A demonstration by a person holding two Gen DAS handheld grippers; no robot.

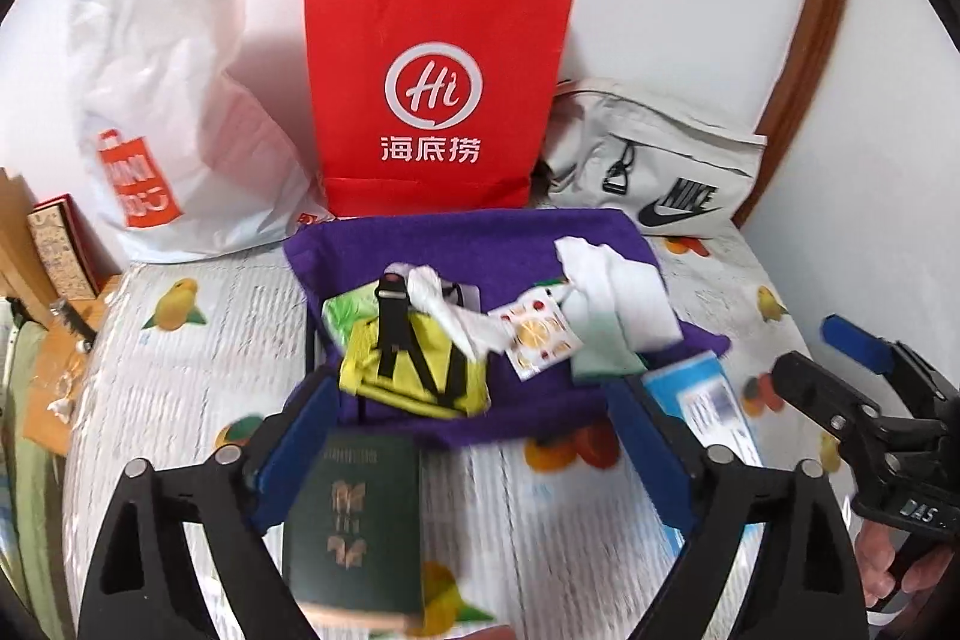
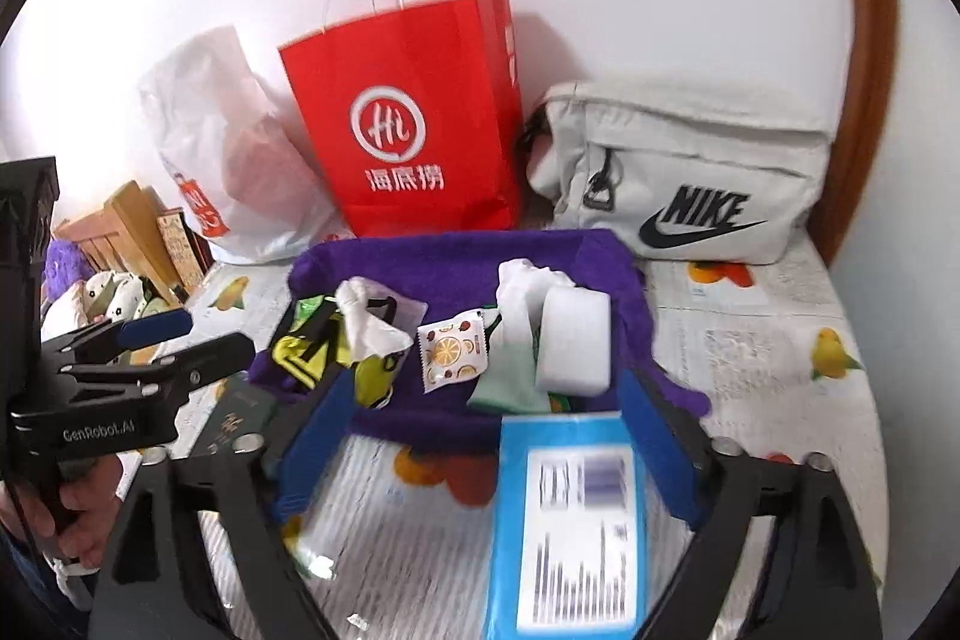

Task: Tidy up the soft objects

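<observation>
Both tongs point(image 1: 474, 436) point(image 2: 486, 436) gape empty before the purple cloth's point(image 1: 480, 244) near edge.

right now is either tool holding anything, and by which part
Nothing is held. The left tool stands open over the green booklet, and the right tool stands open over the blue packet; neither touches them.

Fruit-print cloth point(image 1: 198, 370) carries purple towel point(image 1: 456, 244), green booklet point(image 1: 354, 526), blue packet point(image 2: 570, 520), three bags.

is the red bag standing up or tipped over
Upright: the red bag stands on its base against the wall, handles pointing up.
</observation>
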